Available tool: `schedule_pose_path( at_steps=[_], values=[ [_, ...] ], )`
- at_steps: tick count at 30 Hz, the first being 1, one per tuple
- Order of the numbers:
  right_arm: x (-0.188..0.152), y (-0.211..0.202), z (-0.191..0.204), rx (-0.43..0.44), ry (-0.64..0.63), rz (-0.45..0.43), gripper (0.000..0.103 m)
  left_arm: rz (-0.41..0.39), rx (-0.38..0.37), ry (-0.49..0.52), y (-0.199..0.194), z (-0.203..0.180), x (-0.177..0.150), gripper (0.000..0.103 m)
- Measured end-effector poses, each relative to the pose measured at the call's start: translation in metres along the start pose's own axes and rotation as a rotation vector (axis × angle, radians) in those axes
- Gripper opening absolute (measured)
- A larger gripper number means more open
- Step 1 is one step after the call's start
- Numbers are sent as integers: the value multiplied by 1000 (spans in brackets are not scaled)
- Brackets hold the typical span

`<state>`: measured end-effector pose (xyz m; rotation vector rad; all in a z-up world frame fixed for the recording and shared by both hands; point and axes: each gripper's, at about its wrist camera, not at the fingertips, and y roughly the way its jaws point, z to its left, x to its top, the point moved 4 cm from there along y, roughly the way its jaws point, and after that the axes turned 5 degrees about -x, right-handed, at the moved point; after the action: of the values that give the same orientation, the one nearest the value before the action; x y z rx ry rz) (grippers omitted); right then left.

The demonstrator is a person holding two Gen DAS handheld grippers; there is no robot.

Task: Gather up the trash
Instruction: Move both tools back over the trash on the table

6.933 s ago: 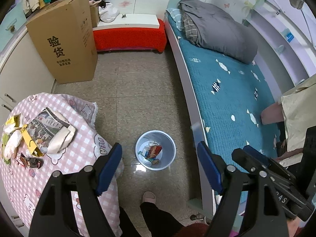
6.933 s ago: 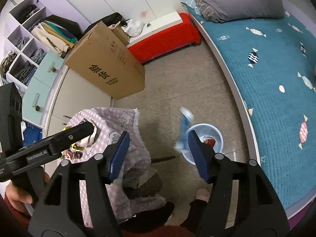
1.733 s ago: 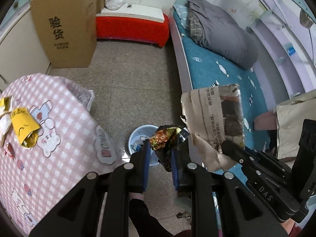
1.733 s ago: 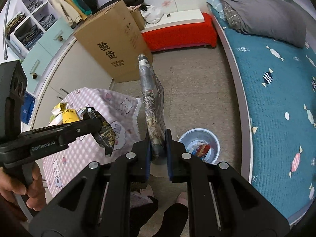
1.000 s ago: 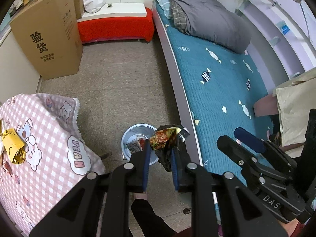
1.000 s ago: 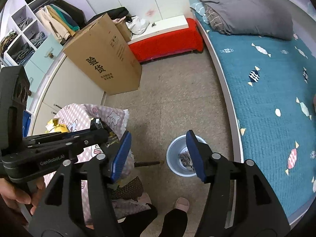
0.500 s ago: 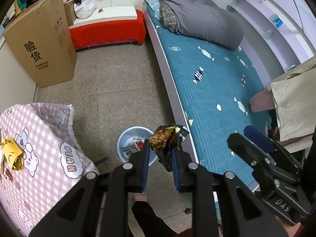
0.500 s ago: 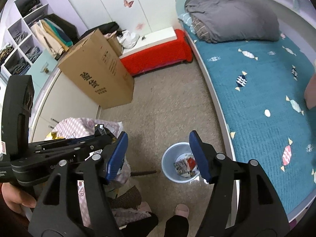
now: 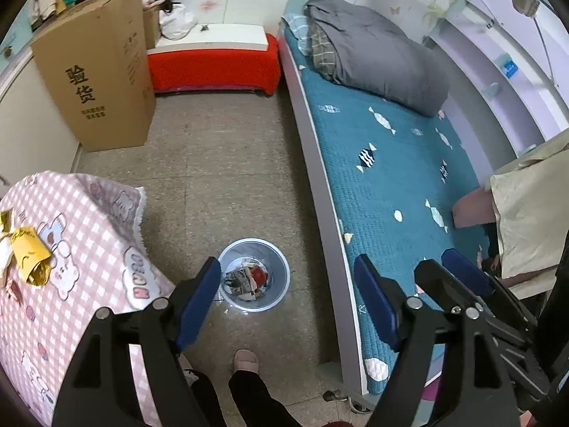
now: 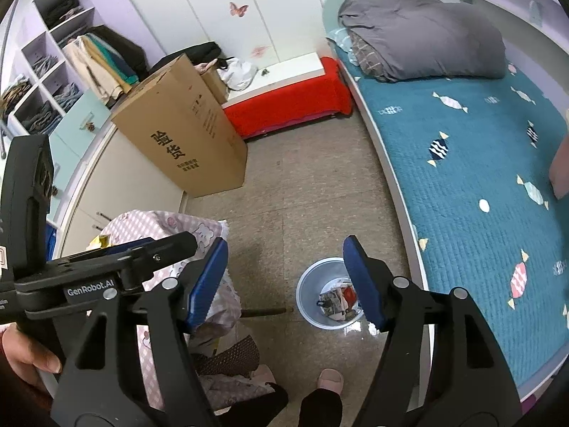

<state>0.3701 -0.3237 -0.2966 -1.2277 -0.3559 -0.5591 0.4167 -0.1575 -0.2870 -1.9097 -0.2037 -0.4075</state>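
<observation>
Now both drops look done. Next, my judgement: go back to the counter [image 9: 81,220] left of the bin [image 9: 253,274] for the yellow wrapper [image 9: 30,257], approaching low. Left gripper [image 9: 287,299]: jaws have just been opening, nothing between them, above the bin. Right gripper [image 10: 284,277]: also spread, empty, jaws just opening. Trash lies in the bin.

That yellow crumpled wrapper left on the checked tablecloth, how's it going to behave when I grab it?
The yellow wrapper looks crumpled and thin, so it will probably squash flat between the pads rather than resist. It is likely very light. Its folded, glossy-looking surface may slip, so a grip across the bunched middle seems safer.
</observation>
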Motion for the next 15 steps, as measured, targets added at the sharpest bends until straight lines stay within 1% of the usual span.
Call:
schedule_pose_path(
  at_steps=[2,7,11,15],
  values=[
    [-2,1,6,10,-12,4,68,-12,11,-16,-7,8,-4,75],
    [-9,7,35,52,-62,20,68,-42,44,-59,-27,32,-13,77],
    [-17,15,69,91,-110,43,69,-63,76,-120,-45,66,-26,77],
    [-26,25,115,130,-172,73,69,-87,102,-193,-65,108,-38,78]
  ],
)
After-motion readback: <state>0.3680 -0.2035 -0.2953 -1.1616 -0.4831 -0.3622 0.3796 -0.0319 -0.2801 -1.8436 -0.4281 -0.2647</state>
